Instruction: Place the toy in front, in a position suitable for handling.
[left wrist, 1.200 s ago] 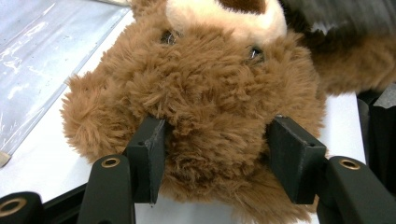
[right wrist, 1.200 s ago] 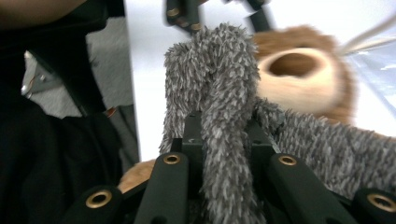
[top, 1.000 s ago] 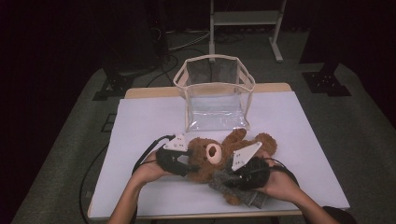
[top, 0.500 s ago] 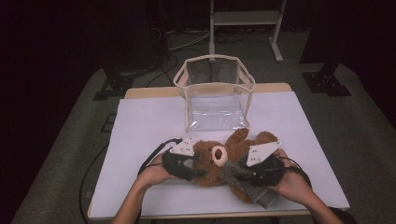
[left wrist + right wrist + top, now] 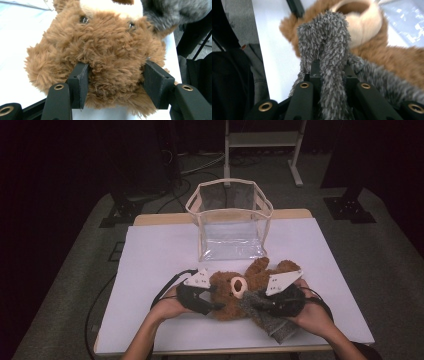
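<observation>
My left gripper (image 5: 209,299) squeezes the teddy bear's (image 5: 235,292) head low in the middle, my right gripper (image 5: 260,303) pinches its grey scarf (image 5: 329,52), on a white table (image 5: 155,265) in a dark room.

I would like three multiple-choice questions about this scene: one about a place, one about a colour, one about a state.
1. Where does the clear bag stand?
A. beyond the teddy bear
B. on the floor
C. between the hands

2. What colour is the fuzzy cloth?
A. red
B. grey
C. green

3. How is the right gripper?
A. wide open
B. lying unused
C. shut on the cloth

Answers: 1 A, the high view shows it farther up the table; 2 B, grey pile; 3 C, jaws pinch it.
</observation>
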`<state>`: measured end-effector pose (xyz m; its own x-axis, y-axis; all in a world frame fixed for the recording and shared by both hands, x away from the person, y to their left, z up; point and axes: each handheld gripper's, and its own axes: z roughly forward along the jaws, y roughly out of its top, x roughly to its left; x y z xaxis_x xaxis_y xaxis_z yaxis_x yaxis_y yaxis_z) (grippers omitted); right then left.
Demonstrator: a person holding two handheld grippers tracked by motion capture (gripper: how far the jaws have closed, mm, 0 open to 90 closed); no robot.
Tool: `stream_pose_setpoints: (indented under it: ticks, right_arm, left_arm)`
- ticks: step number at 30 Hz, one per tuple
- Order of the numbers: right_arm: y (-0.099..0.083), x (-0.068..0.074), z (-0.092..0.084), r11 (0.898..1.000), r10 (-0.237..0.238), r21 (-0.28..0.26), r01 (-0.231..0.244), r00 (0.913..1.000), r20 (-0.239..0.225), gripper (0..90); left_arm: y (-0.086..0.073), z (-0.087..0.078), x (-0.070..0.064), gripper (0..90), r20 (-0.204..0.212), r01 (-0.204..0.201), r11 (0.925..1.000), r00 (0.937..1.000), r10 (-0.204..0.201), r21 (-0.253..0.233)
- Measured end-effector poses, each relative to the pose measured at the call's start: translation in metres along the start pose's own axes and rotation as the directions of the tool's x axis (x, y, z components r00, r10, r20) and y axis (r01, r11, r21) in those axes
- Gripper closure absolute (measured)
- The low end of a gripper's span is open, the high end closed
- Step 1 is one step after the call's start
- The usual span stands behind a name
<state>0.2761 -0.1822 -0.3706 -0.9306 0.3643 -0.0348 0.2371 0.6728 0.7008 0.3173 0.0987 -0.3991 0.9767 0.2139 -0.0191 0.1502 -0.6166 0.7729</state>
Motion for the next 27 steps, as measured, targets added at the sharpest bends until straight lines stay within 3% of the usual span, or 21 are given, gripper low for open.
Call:
stream_pose_setpoints:
  ticks: [5, 9, 14, 20, 22, 27]
  right_arm:
    - [0.023, -0.002, -0.013, 0.997, -0.029, -0.072, 0.03, 0.9995, 0.016, 75.1]
    - [0.043, -0.007, -0.009, 0.993, -0.052, -0.103, 0.052, 0.9986, 0.003, 75.0]
    - [0.037, -0.012, 0.0, 0.997, -0.036, -0.072, 0.035, 0.9991, -0.02, 74.7]
    - [0.014, -0.026, -0.015, 0.998, 0.039, -0.047, -0.04, 0.9989, -0.025, 74.1]
    - [0.02, -0.028, -0.019, 0.998, 0.033, -0.057, -0.034, 0.9993, -0.016, 74.1]
    - [0.054, -0.038, -0.017, 0.997, -0.009, -0.08, 0.008, 0.9999, -0.015, 73.9]
  left_arm:
    - [0.005, 0.006, -0.003, 41.0, 0.009, -0.018, 0.9998, 0.9998, 0.018, 0.006]
    - [0.003, 0.006, -0.003, 40.4, 0.008, -0.021, 0.9998, 0.9998, 0.021, -0.003]
    - [-0.002, 0.004, -0.001, 39.0, -0.001, -0.011, 0.9999, 0.9999, 0.011, -0.012]
    - [0.001, 0.006, -0.003, 39.1, -0.003, -0.027, 0.9995, 0.9996, 0.027, -0.014]
    - [0.003, 0.007, -0.004, 39.1, -0.004, -0.03, 0.9995, 0.9996, 0.03, -0.013]
    - [0.004, 0.007, -0.007, 38.9, 0.006, -0.044, 0.999, 0.999, 0.044, -0.012]
